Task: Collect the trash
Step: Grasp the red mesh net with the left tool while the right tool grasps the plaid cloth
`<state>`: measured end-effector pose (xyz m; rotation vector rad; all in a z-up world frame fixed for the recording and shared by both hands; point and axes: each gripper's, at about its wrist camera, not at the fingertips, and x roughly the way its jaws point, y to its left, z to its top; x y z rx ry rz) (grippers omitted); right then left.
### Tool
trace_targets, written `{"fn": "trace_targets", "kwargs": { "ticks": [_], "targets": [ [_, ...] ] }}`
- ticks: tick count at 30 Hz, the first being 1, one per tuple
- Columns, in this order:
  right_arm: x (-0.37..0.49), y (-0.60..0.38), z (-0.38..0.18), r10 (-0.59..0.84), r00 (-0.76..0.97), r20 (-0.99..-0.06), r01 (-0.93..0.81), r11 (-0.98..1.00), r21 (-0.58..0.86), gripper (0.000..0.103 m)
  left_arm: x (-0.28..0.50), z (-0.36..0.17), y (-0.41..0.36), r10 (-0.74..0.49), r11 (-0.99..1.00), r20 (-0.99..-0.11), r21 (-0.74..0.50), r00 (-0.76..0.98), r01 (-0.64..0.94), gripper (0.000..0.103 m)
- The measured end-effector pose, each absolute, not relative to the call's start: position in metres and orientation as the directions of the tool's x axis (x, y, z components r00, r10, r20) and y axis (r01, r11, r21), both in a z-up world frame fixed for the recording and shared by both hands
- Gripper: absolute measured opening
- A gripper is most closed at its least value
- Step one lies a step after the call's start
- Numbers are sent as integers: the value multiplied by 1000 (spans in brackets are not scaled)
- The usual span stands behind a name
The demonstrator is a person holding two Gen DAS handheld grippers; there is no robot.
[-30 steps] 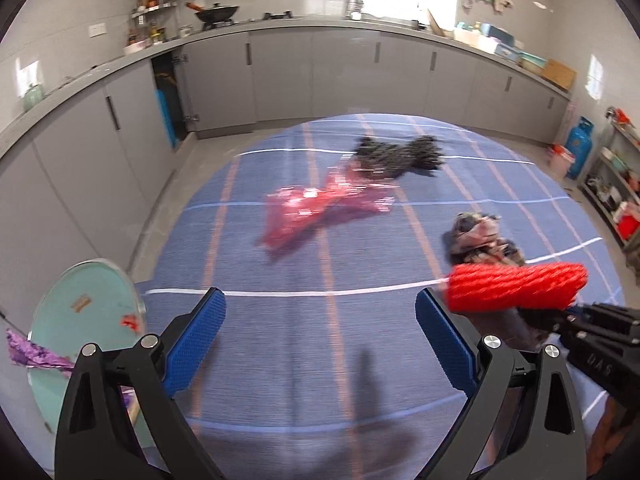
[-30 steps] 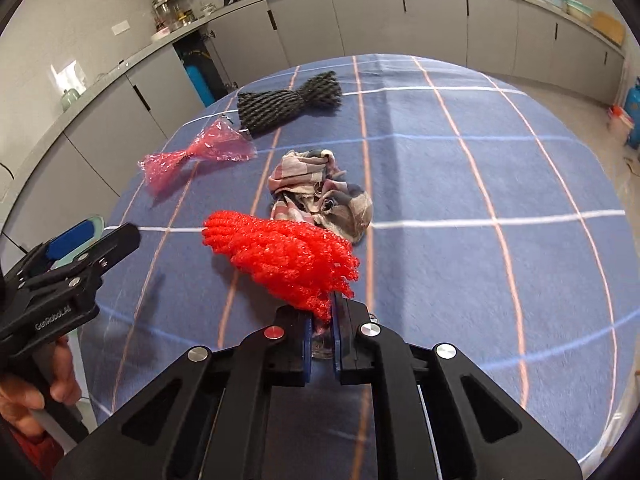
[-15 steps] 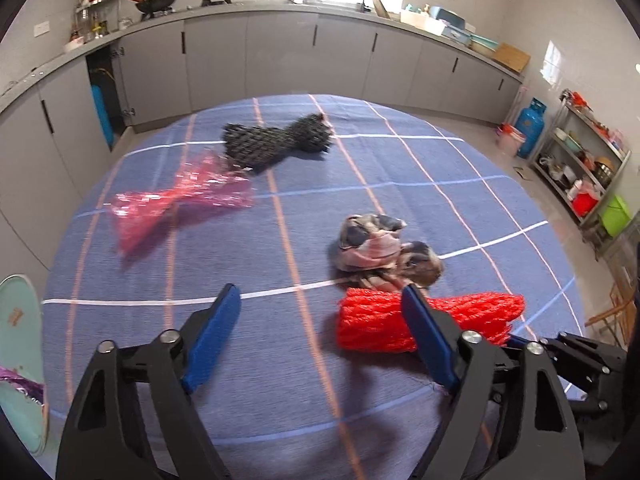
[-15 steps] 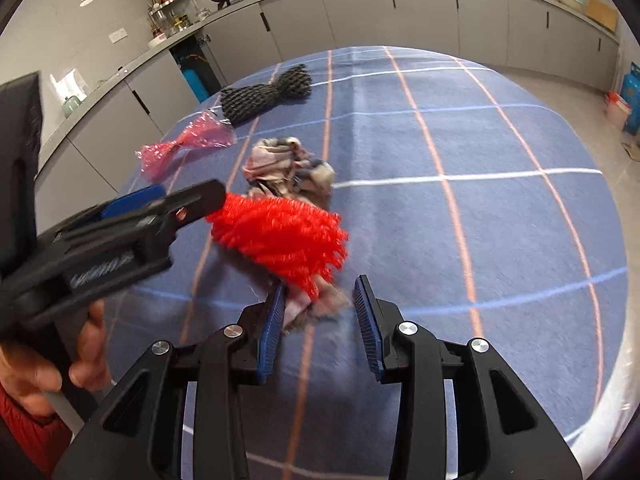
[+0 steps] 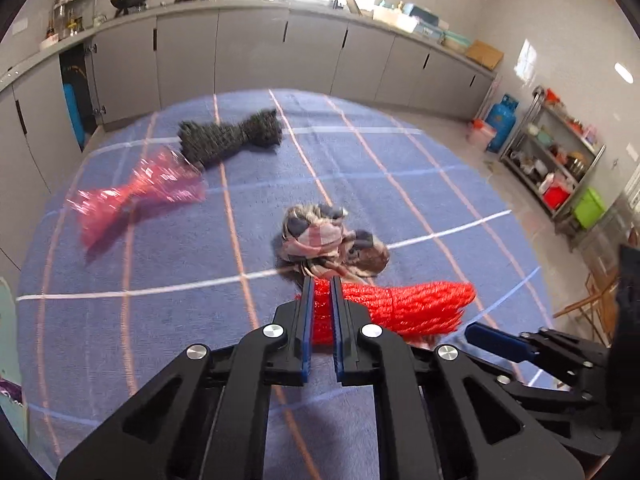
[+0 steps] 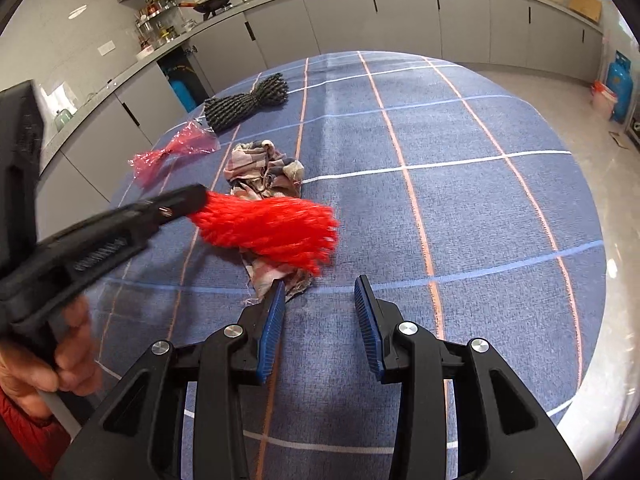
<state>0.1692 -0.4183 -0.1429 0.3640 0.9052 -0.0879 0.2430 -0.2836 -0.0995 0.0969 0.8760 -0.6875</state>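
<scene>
A red mesh net (image 5: 400,308) hangs just above the blue checked tablecloth (image 5: 400,160), and my left gripper (image 5: 322,284) is shut on its left end. In the right wrist view the same net (image 6: 276,224) sticks out of the left gripper (image 6: 188,200), held by a hand (image 6: 60,352). My right gripper (image 6: 320,284) stands open just short of the net, with nothing between its fingers. A crumpled plaid cloth (image 5: 320,236) lies under and behind the net. Farther back lie a pink plastic wrapper (image 5: 136,196) and a black mesh net (image 5: 228,138).
Grey kitchen cabinets (image 5: 248,52) ring the far side of the round table. A teal bin rim (image 5: 8,340) shows at the left edge. A blue gas cylinder (image 5: 502,120) and a metal shelf (image 5: 560,160) stand to the right.
My right gripper opened and let go of the red net. My left gripper swung over to the net and closed on its end.
</scene>
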Motion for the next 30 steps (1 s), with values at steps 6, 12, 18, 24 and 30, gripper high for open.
{"fn": "trace_targets", "kwargs": {
  "ticks": [6, 12, 18, 24, 30],
  "targets": [
    [169, -410, -134, 86, 636, -767, 209, 937, 279, 40, 232, -56, -236, -533, 810, -654, -211, 537, 547, 8],
    [200, -395, -125, 81, 657, -749, 161, 956, 245, 42, 225, -26, -191, -501, 851, -593, -205, 631, 483, 7],
    [242, -379, -146, 49, 609, -792, 157, 971, 181, 42, 220, -12, -152, -465, 880, -566, -211, 680, 426, 7],
    [252, -365, -153, 39, 595, -803, 133, 980, 146, 10, 216, -9, -116, -412, 909, -557, -200, 721, 366, 7],
    [233, -347, -125, 81, 646, -759, 86, 980, 177, 9, 214, -10, -76, -376, 927, -548, -222, 748, 303, 7]
  ]
}}
